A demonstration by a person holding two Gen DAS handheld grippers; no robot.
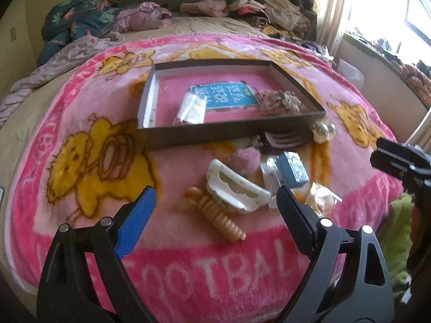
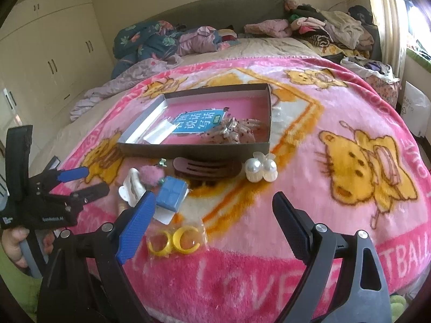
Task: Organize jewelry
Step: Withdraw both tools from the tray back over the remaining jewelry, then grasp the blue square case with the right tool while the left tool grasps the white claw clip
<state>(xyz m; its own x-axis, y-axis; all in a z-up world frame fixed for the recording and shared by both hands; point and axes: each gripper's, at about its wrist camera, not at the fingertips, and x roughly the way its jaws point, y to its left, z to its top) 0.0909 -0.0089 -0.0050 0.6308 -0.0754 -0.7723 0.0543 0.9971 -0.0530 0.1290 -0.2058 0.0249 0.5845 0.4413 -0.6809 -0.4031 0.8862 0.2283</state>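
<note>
Box (image 1: 150,91), shallow, dark-walled, open top, sits on the pink blanket (image 1: 80,86) on the bed. Inside already: a blue printed card (image 1: 226,95), a clear packet (image 1: 191,107) at its left, and a heap of small speckled hair clips (image 1: 277,102) toward the right end. So partly filled; judging by the pile outside, less than half done.

Left to sort, all loose on the blanket just in front of the box's near wall:
- dark brown comb clip (image 2: 207,168), touching or nearly touching the wall
- pearl clip (image 2: 261,171), right of the comb, by the box corner
- pink fuzzy pom (image 2: 152,175)
- white claw clip (image 1: 237,188)
- tan ribbed spiral piece (image 1: 221,215), nearest the left gripper
- blue square box (image 2: 172,192) on a clear packet
- yellow rings in a clear bag (image 2: 175,239), closest to the right gripper

Left gripper (image 1: 215,207): jaws wide apart, empty, hovering with the white claw clip and spiral piece between the fingers' line of sight; not touching. Right gripper (image 2: 212,215): jaws wide apart, empty, above the blanket, ring bag just by its blue finger. Neither holds anything.

Likely next: a pick from the loose pile, either the claw clip or the ring bag. Roughly seven items left outside.
</note>
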